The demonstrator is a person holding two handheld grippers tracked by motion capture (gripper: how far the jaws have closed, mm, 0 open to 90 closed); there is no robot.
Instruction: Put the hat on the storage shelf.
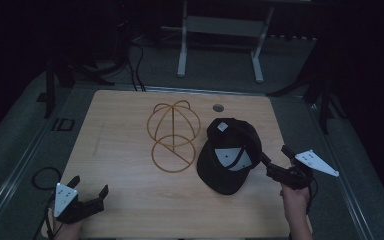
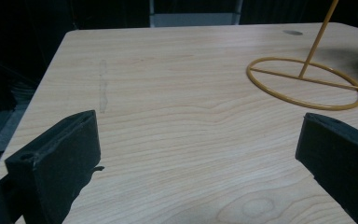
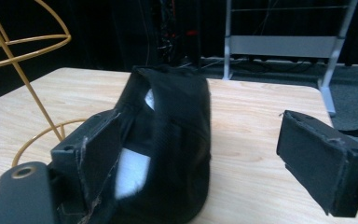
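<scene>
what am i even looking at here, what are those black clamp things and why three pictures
A person sits at a wooden table with a hand-held two-jaw clamp in each hand. The high view looks down from above the table; the other two pictures come from small cameras riding on each clamp.

On the table stand a gold wire hat stand and a black cap, lying with its inside facing up. The left gripper is open over bare wood near the table's front edge, holding nothing. The right gripper is open at the cap's edge, one jaw beside the fabric, not clamped on it.
</scene>
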